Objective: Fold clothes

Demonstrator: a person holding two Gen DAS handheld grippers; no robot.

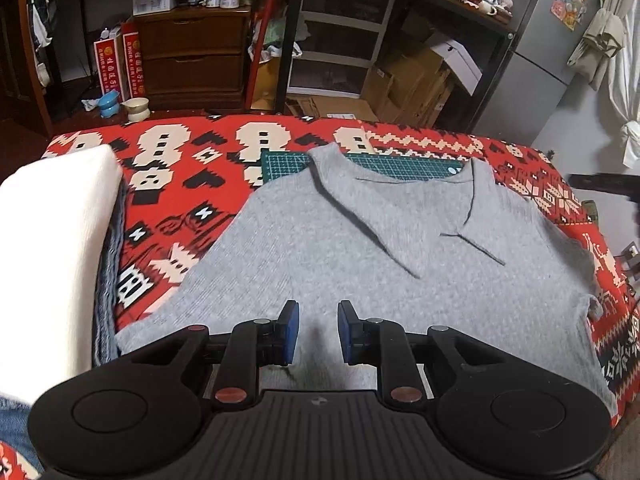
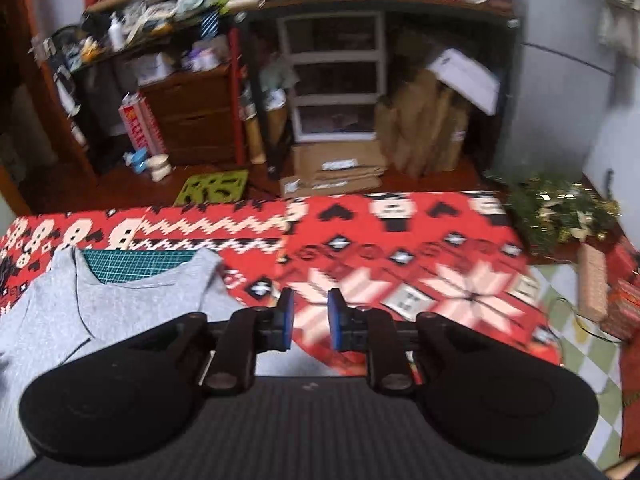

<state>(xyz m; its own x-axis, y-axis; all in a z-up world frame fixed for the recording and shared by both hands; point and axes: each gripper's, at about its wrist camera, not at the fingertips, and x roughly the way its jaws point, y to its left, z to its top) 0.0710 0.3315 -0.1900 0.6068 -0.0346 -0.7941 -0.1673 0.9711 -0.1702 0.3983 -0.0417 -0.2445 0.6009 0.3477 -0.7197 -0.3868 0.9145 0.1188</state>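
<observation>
A grey knit top [image 1: 400, 256] lies flat on the red patterned cloth [image 1: 180, 208], neckline away from me, with both side parts folded in over its middle. My left gripper [image 1: 318, 330] hovers open over the top's near hem, nothing between its blue pads. In the right wrist view the same grey top [image 2: 100, 312] shows at the left. My right gripper [image 2: 310, 314] is open above the bare cloth [image 2: 400, 264] to the right of the top, holding nothing.
A green cutting mat [image 1: 376, 166] pokes out under the neckline. A stack of folded clothes, white on top [image 1: 52, 248], sits at the left. Shelves, drawers and cardboard boxes [image 1: 404, 80] stand behind the table. A green garland [image 2: 560, 208] lies off the far right corner.
</observation>
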